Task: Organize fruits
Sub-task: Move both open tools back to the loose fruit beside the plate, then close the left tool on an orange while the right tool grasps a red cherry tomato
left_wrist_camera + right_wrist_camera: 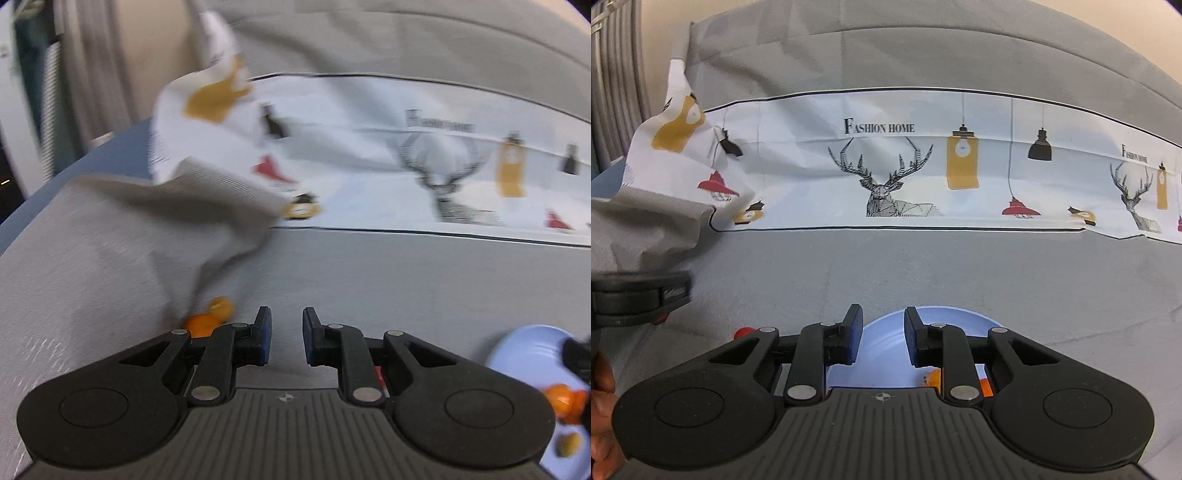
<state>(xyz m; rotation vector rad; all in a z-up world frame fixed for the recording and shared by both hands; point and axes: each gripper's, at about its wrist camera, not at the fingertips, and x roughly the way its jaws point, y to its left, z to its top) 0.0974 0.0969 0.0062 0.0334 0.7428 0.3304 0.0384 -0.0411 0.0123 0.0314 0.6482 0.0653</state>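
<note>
You're working in what looks like a home: a grey cloth (923, 266) drapes the surface, its white printed band (886, 166) showing deer, hanging lamps and the words "Fashion Home", with grey pleated curtains (613, 66) at the left edge and a pale blue plate (886, 332) set out

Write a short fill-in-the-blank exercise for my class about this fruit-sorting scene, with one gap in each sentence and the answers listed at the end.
1. The plate under the right gripper is light ____ in colour.
2. The animal printed on the patterned cloth is a ____.
3. The words printed above that animal read "Fashion ____".
4. The left gripper holds nothing, and its jaws stand ____.

Missing words: blue; deer; Home; open
</note>
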